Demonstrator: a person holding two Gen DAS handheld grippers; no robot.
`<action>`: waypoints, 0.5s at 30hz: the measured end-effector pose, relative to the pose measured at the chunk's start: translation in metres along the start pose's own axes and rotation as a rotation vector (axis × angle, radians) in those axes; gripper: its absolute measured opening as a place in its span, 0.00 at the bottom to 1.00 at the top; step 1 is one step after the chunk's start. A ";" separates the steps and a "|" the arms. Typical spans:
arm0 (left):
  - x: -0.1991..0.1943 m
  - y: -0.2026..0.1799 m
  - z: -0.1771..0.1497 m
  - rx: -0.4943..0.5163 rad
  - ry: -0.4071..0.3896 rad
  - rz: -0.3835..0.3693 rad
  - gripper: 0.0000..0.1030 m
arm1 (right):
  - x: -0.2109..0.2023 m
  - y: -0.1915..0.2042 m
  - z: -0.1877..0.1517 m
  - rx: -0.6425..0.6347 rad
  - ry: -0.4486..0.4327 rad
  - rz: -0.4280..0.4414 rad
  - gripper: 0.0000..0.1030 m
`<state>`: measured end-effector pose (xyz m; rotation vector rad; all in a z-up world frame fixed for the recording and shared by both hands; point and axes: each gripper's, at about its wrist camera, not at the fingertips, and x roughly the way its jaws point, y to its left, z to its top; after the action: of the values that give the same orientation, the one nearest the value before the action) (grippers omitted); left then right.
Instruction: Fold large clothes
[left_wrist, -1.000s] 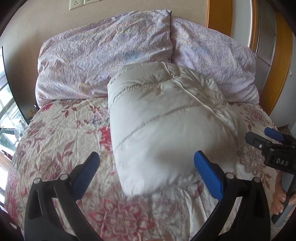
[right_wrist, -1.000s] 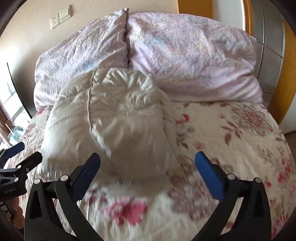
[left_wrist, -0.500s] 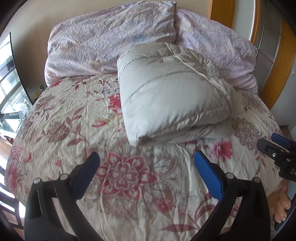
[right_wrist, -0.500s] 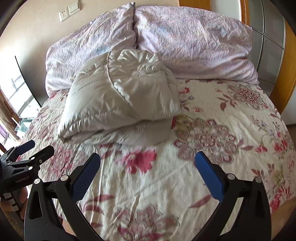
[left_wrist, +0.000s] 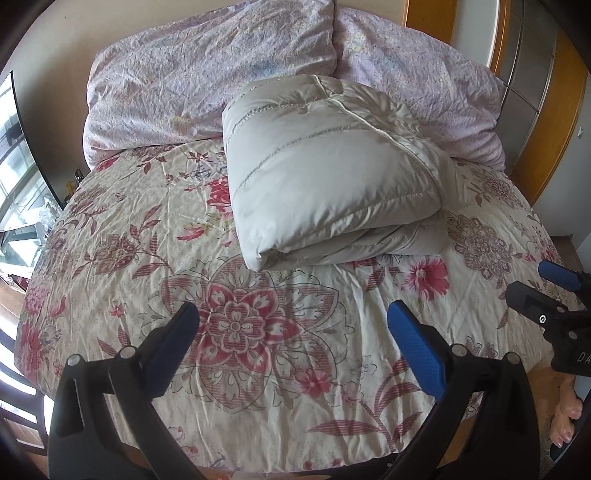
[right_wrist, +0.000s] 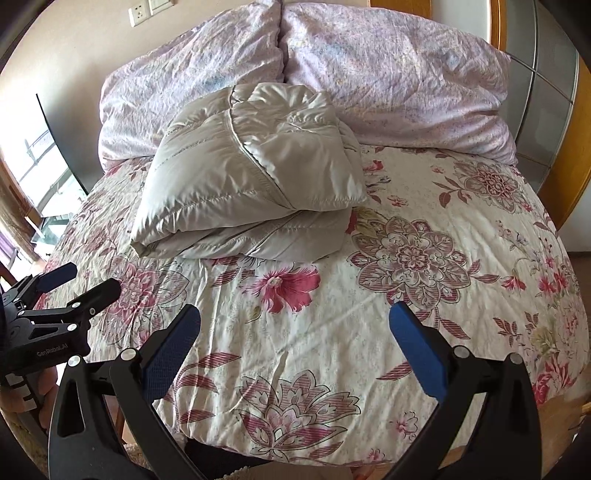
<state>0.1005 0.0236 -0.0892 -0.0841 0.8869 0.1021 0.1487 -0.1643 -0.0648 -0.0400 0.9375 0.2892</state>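
Left wrist view: the left gripper (left_wrist: 291, 332) hovers above the near part of the bed (left_wrist: 110, 229), its blue-padded fingers (left_wrist: 415, 350) spread wide with nothing between them, pointing toward the head of the bed. The folded jacket (left_wrist: 332, 173), a pale grey quilted bundle, lies on the floral bedspread well apart from the fingers, its far edge touching the two lilac pillows (left_wrist: 207, 81). Its folded edge faces the camera, with layers stacked beneath it. A broad stretch of bedspread lies between fingers and jacket. At the right margin the right gripper (left_wrist: 546, 288) shows, held over the bed's edge, and bare toes (left_wrist: 565, 417) appear below it. Right wrist view: the right gripper (right_wrist: 293, 332) likewise hovers over the near bedspread (right_wrist: 424, 258), fingers (right_wrist: 417, 350) spread apart and holding nothing. The jacket (right_wrist: 251, 173) sits to the upper left, resting against the pillows (right_wrist: 388, 74), with uncovered bedspread to its right and in front. The left gripper (right_wrist: 85, 280) enters from the left margin, its fingers parted, above the bed's left edge. A wall socket (right_wrist: 136, 14) sits above the pillows.
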 end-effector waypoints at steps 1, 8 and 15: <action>0.000 0.000 0.000 -0.001 0.002 0.000 0.98 | -0.001 0.001 0.000 -0.001 0.000 -0.002 0.99; -0.003 -0.004 0.000 0.008 -0.001 -0.005 0.98 | -0.004 -0.001 0.001 0.001 0.000 -0.014 0.99; -0.004 -0.010 0.002 0.014 0.003 -0.023 0.98 | -0.005 -0.005 0.002 0.014 0.006 -0.013 0.99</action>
<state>0.1004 0.0135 -0.0843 -0.0813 0.8896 0.0747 0.1484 -0.1700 -0.0600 -0.0341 0.9447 0.2704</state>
